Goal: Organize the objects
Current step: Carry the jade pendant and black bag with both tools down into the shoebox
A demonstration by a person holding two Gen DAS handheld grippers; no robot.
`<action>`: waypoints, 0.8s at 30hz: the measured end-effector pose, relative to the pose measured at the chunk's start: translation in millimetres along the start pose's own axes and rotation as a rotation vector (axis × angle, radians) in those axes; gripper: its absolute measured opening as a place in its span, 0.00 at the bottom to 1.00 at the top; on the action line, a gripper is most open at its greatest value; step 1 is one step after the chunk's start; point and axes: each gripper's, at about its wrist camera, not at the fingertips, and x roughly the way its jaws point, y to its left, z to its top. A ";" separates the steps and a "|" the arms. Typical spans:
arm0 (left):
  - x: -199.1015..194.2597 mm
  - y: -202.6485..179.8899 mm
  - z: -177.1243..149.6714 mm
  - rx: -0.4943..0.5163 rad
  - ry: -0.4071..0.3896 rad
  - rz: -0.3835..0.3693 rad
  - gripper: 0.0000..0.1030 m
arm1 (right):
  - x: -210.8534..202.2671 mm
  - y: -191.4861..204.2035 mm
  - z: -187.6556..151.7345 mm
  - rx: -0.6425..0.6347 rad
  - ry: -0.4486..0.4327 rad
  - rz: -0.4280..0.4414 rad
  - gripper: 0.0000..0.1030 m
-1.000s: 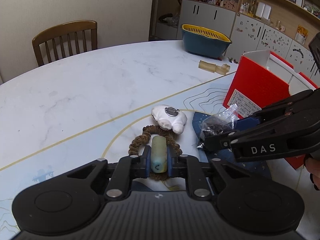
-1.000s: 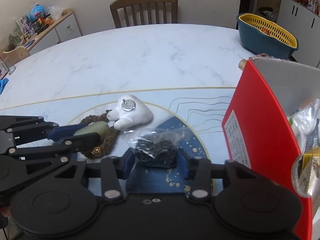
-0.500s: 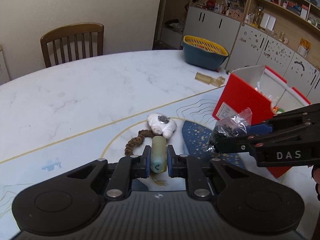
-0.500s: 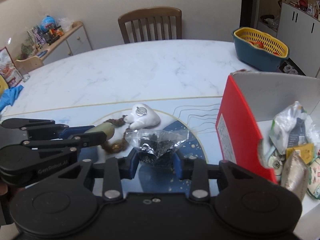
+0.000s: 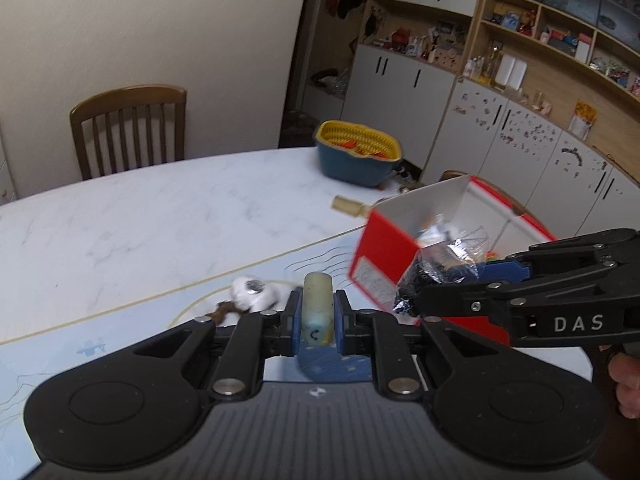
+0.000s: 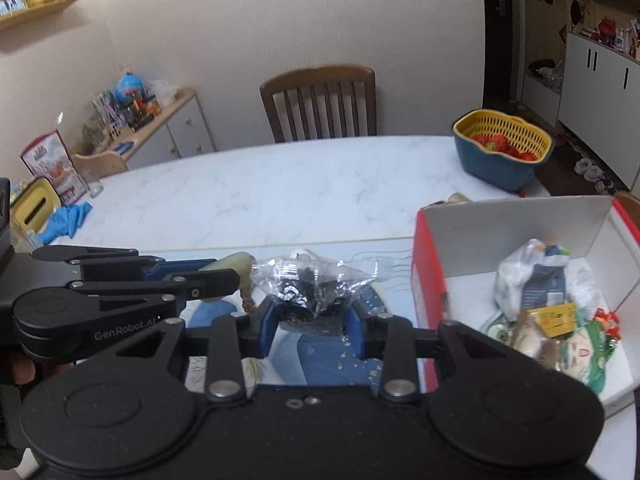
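My left gripper (image 5: pixel 317 312) is shut on a pale green cylinder (image 5: pixel 317 304) marked with a dark letter, held above the table. My right gripper (image 6: pixel 312 312) is shut on a clear plastic bag of dark bits (image 6: pixel 312 292), also lifted; the bag also shows in the left wrist view (image 5: pixel 440 268). A red box (image 6: pixel 430 264) with a white inside stands to the right and holds several packets (image 6: pixel 536 300). A white glove-shaped toy (image 5: pixel 254 294) and a brown braided cord (image 5: pixel 222 312) lie on the table below.
A blue basket with a yellow liner (image 6: pixel 502 150) holds red fruit at the far right. A wooden chair (image 6: pixel 320 104) stands behind the table. A tan tube (image 5: pixel 348 206) lies behind the box. A blue cloth (image 6: pixel 68 220) and a yellow box (image 6: pixel 32 208) are at the left edge.
Both grippers have risen from the table with their objects. The right gripper has carried the bag towards the red box. The brown cord has stayed on the table.
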 end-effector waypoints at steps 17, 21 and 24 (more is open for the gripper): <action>4.8 -88.7 25.6 0.067 -0.037 -0.002 0.15 | -70.4 -102.2 -13.7 0.061 -0.078 -0.058 0.33; 21.2 -109.2 29.3 0.076 -0.017 -0.009 0.15 | -78.0 -137.9 -22.5 0.093 -0.076 -0.096 0.33; 35.3 -126.5 32.9 0.089 -0.005 -0.017 0.15 | -83.1 -161.8 -26.3 0.114 -0.080 -0.116 0.33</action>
